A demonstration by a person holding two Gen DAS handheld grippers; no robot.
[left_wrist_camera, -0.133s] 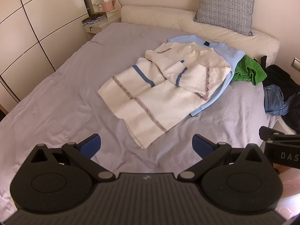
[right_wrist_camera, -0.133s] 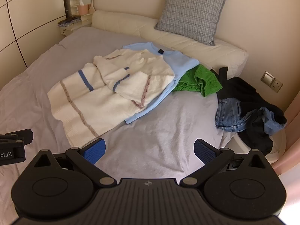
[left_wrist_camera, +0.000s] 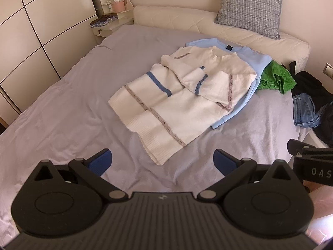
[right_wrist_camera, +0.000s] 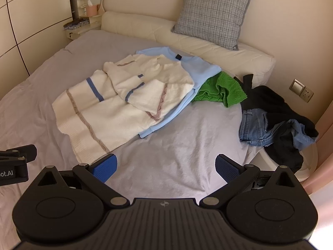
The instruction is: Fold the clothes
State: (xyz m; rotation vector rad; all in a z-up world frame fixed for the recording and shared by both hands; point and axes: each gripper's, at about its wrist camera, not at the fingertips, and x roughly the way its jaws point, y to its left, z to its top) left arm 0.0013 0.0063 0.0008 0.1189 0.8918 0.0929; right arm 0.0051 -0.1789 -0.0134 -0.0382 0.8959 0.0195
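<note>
A cream knit sweater [left_wrist_camera: 170,108] with blue and taupe stripes lies flat on the bed, both sleeves folded in across its chest. It also shows in the right wrist view [right_wrist_camera: 116,112]. It lies on top of a light blue top [left_wrist_camera: 249,62] [right_wrist_camera: 197,70]. My left gripper [left_wrist_camera: 162,162] is open and empty, hovering just short of the sweater's hem. My right gripper [right_wrist_camera: 166,166] is open and empty over bare sheet, right of the hem. Each gripper's body shows at the edge of the other's view.
A green knit [right_wrist_camera: 222,89], blue jeans [right_wrist_camera: 260,127] and a black garment [right_wrist_camera: 276,104] lie at the bed's right edge. A checked pillow [right_wrist_camera: 210,12] leans on the cream headboard [left_wrist_camera: 187,20]. A wardrobe [left_wrist_camera: 41,31] and a small shelf [left_wrist_camera: 112,10] stand left.
</note>
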